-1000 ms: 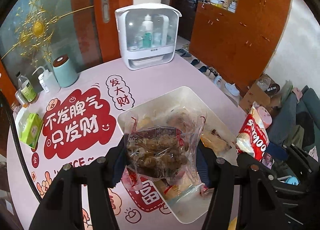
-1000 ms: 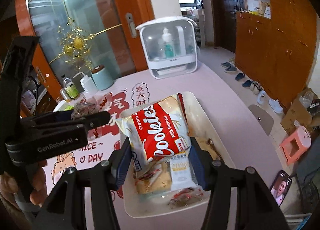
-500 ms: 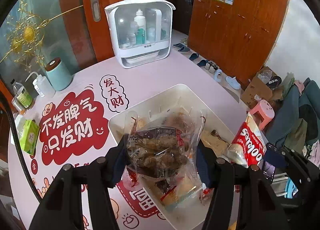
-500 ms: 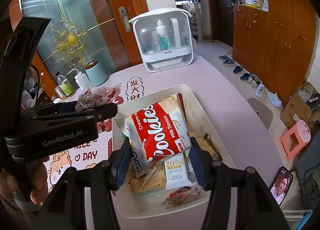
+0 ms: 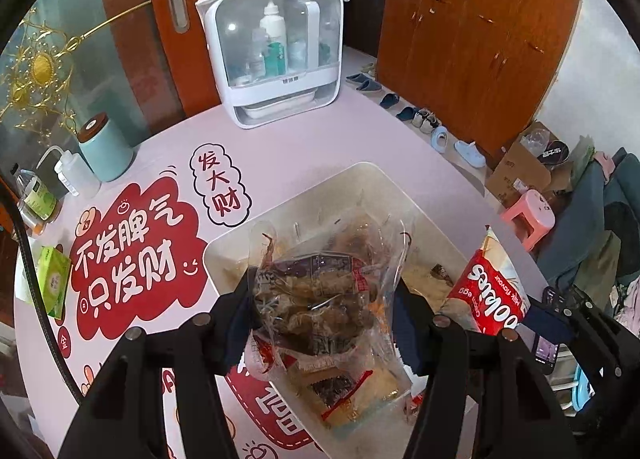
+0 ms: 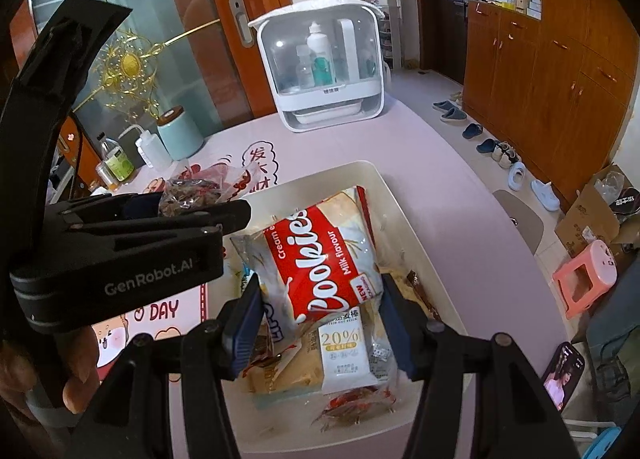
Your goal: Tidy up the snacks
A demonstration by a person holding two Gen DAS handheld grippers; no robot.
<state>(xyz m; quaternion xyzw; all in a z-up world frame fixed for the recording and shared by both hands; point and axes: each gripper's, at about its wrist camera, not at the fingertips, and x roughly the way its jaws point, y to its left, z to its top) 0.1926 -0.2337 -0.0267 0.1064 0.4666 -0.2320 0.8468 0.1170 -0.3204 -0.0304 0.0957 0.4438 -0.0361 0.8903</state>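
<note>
left gripper jaws clamp clear plastic dried-snack bag | right gripper jaws opening around red-white cookie packet | lower both flat into white plastic tray, then release

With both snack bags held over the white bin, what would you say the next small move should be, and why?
Probably lower the right hand-held gripper a little further and let its opening jaws release the cookies bag into the white bin. The bag already hangs over the snacks lying inside. The left hand-held gripper holds the clear bag of dark snacks over the same bin and can follow.
</note>
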